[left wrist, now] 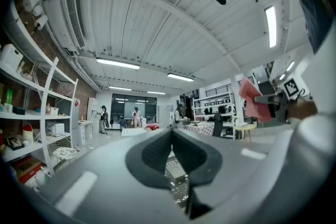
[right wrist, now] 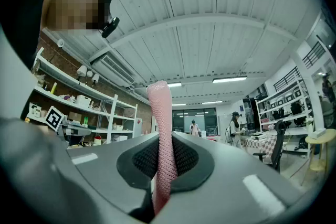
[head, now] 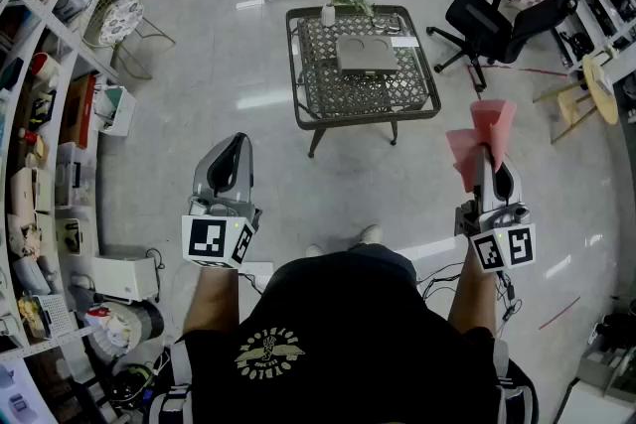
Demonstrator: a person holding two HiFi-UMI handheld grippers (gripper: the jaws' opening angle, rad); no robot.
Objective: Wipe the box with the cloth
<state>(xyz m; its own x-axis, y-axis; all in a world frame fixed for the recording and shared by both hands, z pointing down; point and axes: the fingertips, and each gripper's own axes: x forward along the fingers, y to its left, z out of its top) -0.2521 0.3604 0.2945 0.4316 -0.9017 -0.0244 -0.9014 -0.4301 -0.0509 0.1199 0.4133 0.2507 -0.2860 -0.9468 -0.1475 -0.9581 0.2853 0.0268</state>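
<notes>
Head view looks steeply down from above the person [head: 343,333], with the wire table [head: 323,94] ahead. Cameras on the left gripper [head: 237,142] and right gripper [head: 484,154] sit close behind the jaws, pitched toward the ceiling [left wrist: 157,23]. The left gripper view shares the table.

Left claw [left wrist: 172,136] jaws together, grey box [left wrist: 176,169] seen beyond them; pink cloth [left wrist: 253,102] at right

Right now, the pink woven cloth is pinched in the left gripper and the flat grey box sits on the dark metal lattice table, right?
Not quite: the pink woven cloth is pinched in the right gripper, as the right gripper view shows; the left gripper is shut on nothing. The flat grey box does sit on the dark metal lattice table.
</notes>
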